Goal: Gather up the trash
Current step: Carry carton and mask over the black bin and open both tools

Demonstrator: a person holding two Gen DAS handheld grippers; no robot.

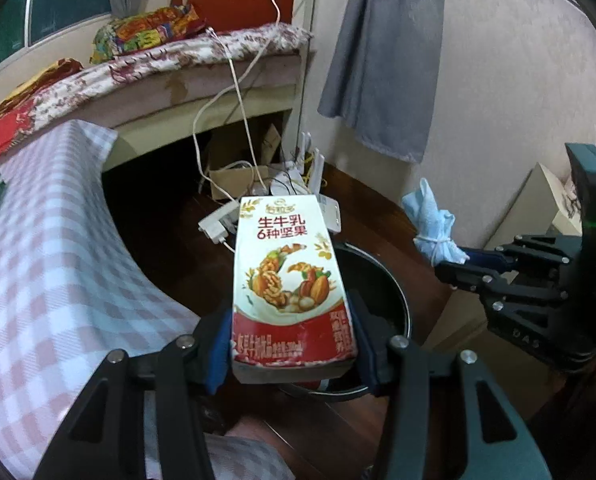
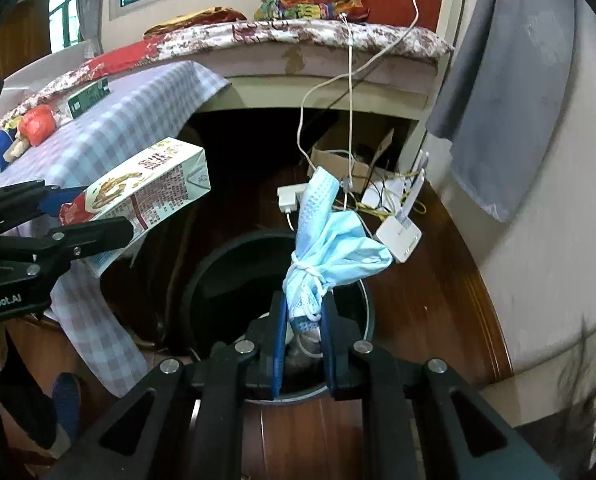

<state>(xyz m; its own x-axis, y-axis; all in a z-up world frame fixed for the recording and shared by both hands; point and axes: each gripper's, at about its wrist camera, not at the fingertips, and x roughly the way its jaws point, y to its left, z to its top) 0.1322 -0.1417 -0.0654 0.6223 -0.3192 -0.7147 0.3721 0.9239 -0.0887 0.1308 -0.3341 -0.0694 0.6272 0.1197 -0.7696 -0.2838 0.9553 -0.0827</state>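
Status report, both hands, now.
Left hand-held gripper clamps milk carton. Right hand-held gripper clamps blue face mask. Both over black bin. Nothing blocking.

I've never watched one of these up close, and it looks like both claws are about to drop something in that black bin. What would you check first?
1. Left gripper holds the milk carton firmly: ok, pads press both sides of its lower end.
2. Right gripper holds the blue face mask: ok, it is pinched at the knotted end.
3. Mask above the black bin: ok in the right wrist view, the opening lies straight below.
4. Carton above the bin: cannot tell, it seems near the rim on the tablecloth side.
5. Room left in the bin: cannot tell, the inside is dark.
6. Charger cables clear of the mask: cannot tell, they hang close behind it.
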